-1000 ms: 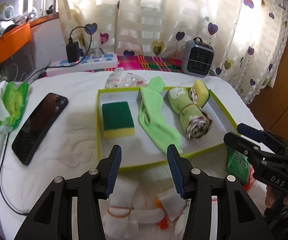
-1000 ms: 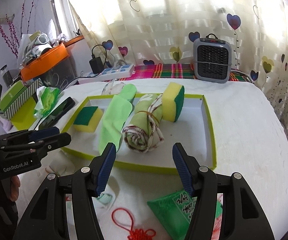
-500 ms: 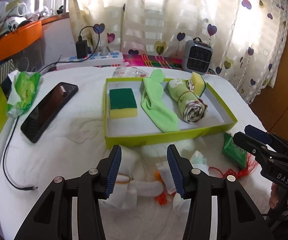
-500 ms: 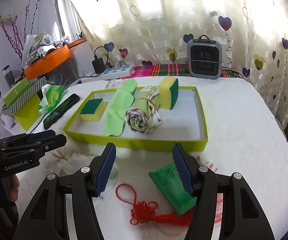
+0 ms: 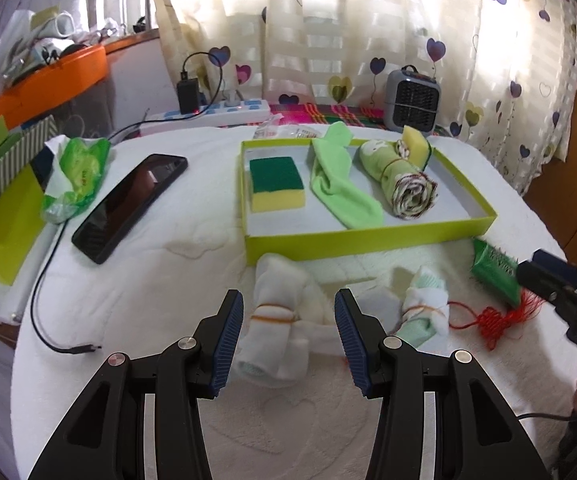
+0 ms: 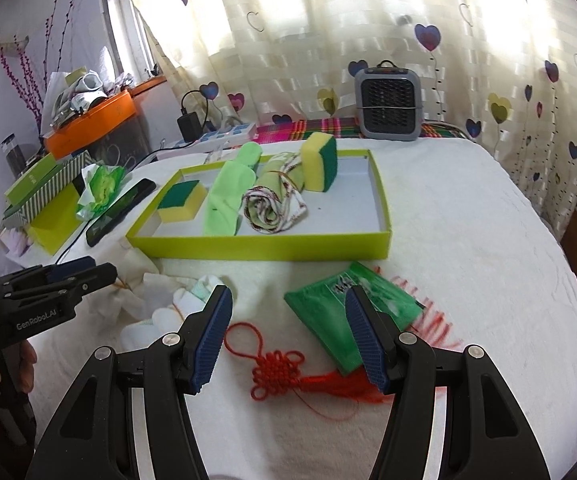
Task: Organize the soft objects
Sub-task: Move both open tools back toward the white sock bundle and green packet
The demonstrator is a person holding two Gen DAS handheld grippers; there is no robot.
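Tray (image 5: 368, 236) mid-bed w/ sponge (image 5: 275, 184), sock (image 5: 340, 184), roll (image 5: 404, 184) inside, L to R. Phone (image 5: 128, 204) left of tray. Sock bundles (image 5: 276, 316) in front; pouch (image 6: 352, 312) & knot (image 6: 280, 372) front-right.

Bright daylight glares through the curtain (image 5: 368, 20); fisheye edges bend, perhaps slightly blurred.

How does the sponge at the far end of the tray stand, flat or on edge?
On edge. The far sponge stands upright in the tray, green face sideways, beside the rolled cloth.
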